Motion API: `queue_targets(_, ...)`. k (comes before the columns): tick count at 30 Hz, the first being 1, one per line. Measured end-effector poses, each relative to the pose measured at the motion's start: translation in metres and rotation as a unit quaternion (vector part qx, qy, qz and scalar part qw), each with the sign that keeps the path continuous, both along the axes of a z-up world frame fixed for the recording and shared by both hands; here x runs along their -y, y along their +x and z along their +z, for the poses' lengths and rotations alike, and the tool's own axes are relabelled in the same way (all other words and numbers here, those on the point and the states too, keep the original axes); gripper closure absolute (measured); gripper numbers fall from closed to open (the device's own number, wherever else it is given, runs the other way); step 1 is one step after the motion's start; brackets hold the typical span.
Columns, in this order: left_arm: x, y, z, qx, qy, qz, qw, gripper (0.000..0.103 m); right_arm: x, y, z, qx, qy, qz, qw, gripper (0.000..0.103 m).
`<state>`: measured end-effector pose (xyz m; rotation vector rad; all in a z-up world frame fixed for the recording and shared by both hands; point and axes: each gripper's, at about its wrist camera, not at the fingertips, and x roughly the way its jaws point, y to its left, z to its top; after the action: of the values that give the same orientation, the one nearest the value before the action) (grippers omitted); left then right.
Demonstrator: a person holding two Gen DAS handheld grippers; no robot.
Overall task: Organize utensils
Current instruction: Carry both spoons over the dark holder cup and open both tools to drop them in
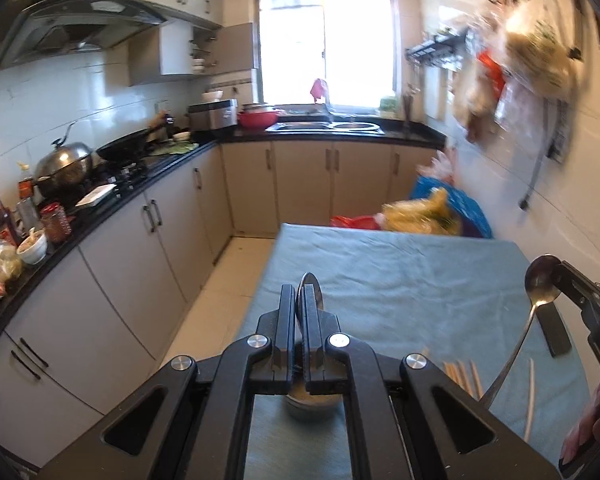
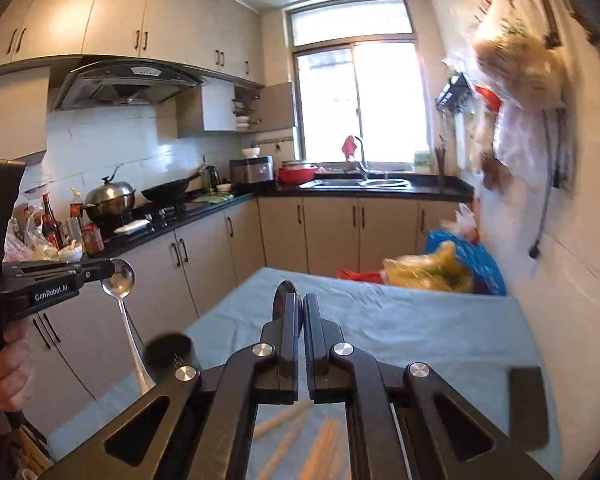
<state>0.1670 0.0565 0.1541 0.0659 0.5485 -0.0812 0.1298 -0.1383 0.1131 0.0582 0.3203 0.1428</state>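
Both grippers are carrying spoons above the table (image 1: 380, 264): the left gripper (image 1: 299, 300) is pinching one steel spoon (image 1: 310, 286), the right gripper (image 2: 302, 312) is pinching another spoon (image 2: 286, 294). The chopsticks (image 1: 462, 376) are lying on the cloth, not yet sorted; the metal cup (image 1: 312, 406) is waiting below.

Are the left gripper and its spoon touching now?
Touching. The right wrist view shows the left gripper pinching the bowl of the spoon, with the handle hanging down free.
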Motion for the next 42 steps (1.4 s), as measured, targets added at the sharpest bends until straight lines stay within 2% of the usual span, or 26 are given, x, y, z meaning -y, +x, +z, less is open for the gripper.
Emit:
queue_targets(5,-0.028,0.017,0.01,0.03,0.01,0.039,0.9987,0.1,-0.04,0.039,0.012,0.015,-0.015,0.011,1.0,0.1)
queue_targets(10,-0.038,0.031,0.002,0.046,0.037,0.071,0.9957,0.1,-0.079,0.073,0.01,0.019,-0.024,0.025,0.999,0.1)
queue_targets(17,-0.037,0.043,-0.025,0.051,0.061,0.08,0.9936,0.1,-0.13,0.099,-0.023,0.028,-0.099,0.023,0.994,0.1)
queue_targets(23,-0.03,0.046,-0.047,0.043,0.074,0.054,0.9949,0.1,-0.145,0.11,-0.054,0.003,-0.141,0.043,0.989,0.1)
queue_targets(34,-0.033,0.057,-0.071,0.001,0.054,0.033,0.998,0.1,-0.14,0.114,-0.08,-0.058,-0.121,0.083,0.988,0.099)
queue_targets(40,-0.035,0.058,-0.072,-0.005,0.048,0.033,0.9983,0.1,-0.13,0.117,-0.082,-0.092,-0.077,0.101,0.988,0.098)
queue_targets(42,-0.037,0.056,-0.072,-0.007,0.044,0.035,0.9984,0.097,-0.127,0.115,-0.081,-0.097,-0.067,0.106,0.987,0.097)
